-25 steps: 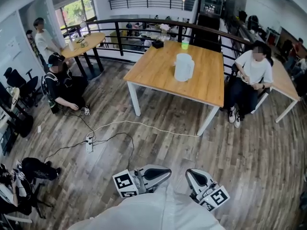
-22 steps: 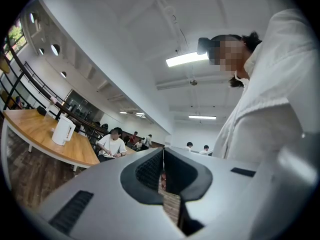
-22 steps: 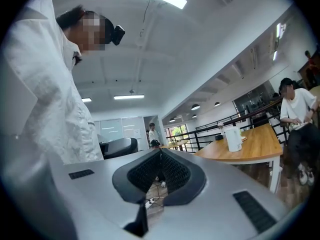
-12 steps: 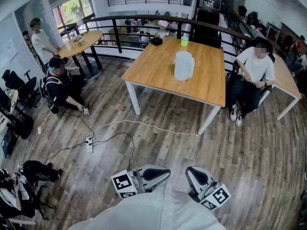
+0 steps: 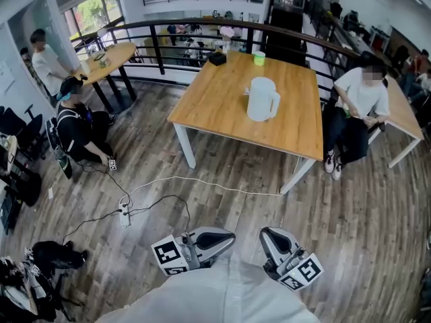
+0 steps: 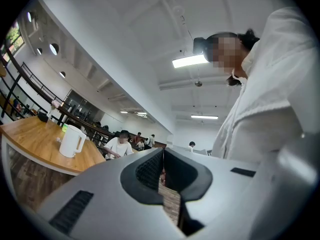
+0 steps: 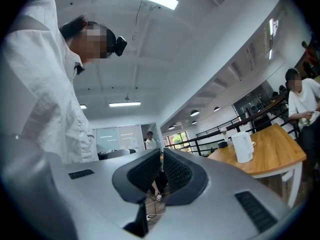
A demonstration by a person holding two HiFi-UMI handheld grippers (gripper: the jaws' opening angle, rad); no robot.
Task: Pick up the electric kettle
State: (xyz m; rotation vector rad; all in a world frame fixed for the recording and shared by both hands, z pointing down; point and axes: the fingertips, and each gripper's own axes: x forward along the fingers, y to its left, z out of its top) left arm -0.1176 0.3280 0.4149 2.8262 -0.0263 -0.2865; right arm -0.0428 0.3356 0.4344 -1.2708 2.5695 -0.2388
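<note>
Both tongs, left gripper (image 5: pixel 214 238) and right gripper (image 5: pixel 277 243), stay clenched on nothing, well apart from the white electric kettle (image 5: pixel 261 99) standing upright on the wooden table (image 5: pixel 215 110), which now looms slightly nearer than a second ago, so the approach has barely begun.

The left gripper (image 6: pixel 163 153) has its grey jaws pressed together, with nothing between them. Well away at the left, a white electric kettle (image 6: pixel 70 141) stands upright on a wooden table (image 6: pixel 35 140). A seated person (image 6: pixel 119 146) in a white shirt is beyond the table. The wearer's white garment (image 6: pixel 270 94) fills the right side.
</note>
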